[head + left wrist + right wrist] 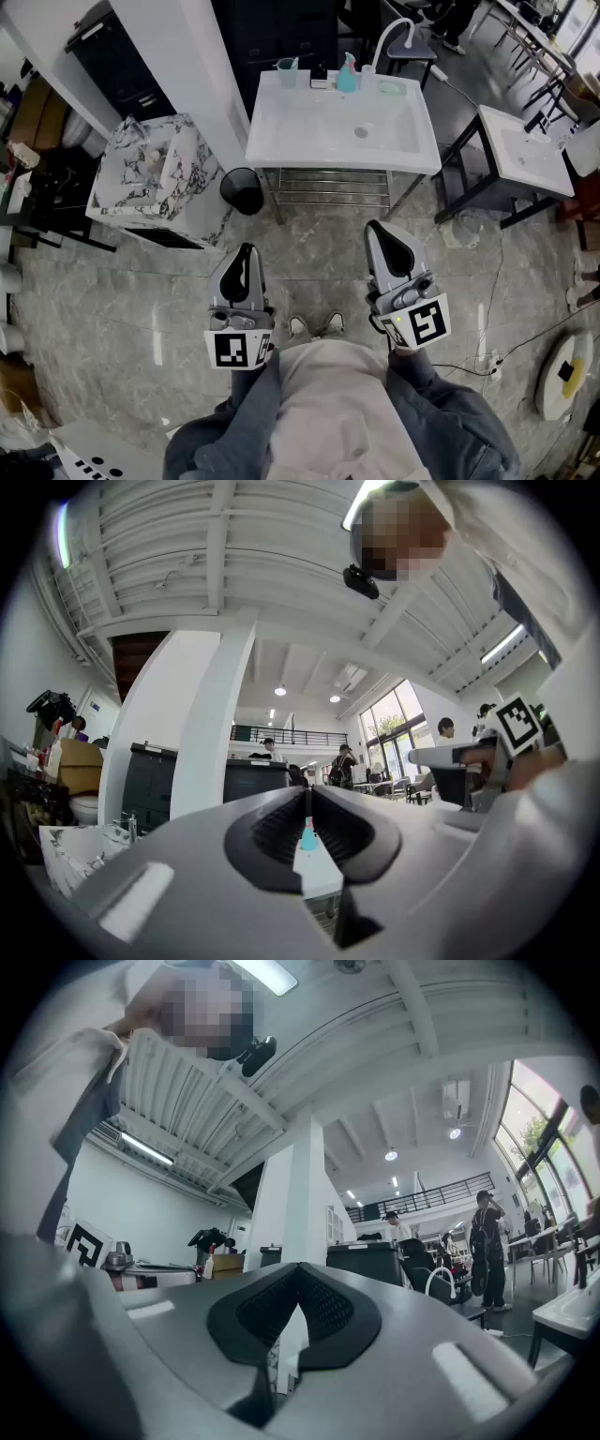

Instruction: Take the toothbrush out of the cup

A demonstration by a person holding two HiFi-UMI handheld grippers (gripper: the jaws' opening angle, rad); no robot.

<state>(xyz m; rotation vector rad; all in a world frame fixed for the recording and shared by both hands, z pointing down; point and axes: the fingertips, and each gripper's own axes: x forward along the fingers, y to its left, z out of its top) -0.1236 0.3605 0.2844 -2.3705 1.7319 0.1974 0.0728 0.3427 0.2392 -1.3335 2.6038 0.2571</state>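
the left tool (pixel 246 255) is clenched on nothing: in the left gripper view its two ribbed dark pads (pixel 277 832) meet at the tip and leave only a thin slit lower down. the right tool (pixel 380 232) is clenched the same way, its jaws pressed together and empty in the right gripper view. both are held low in front of the person, side by side and apart, jaws aimed forward, each with its marker cube nearest the body; the right one reaches a little further ahead. between them, on the grey marbled floor (pixel 309 248), show the toes of the person's shoes (pixel 316 325). ahead, well apart from both tools, stands a white sink counter (pixel 281 141) with a rack of rails under it. the cup (pixel 287 73) stands upright on its back left corner, and the toothbrush (pixel 294 63) shows as a thin stick rising from it, too small to make out further. to the right of the cup along the back edge are a small dark item (pixel 320 73), a teal bottle (pixel 347 75) and a curved white faucet (pixel 394 33). a round black bin (pixel 242 190) sits on the floor beside the counter's left leg, a marble-patterned counter (pixel 155 178) stands further left, and a second white basin (pixel 525 155) lies off to the right.
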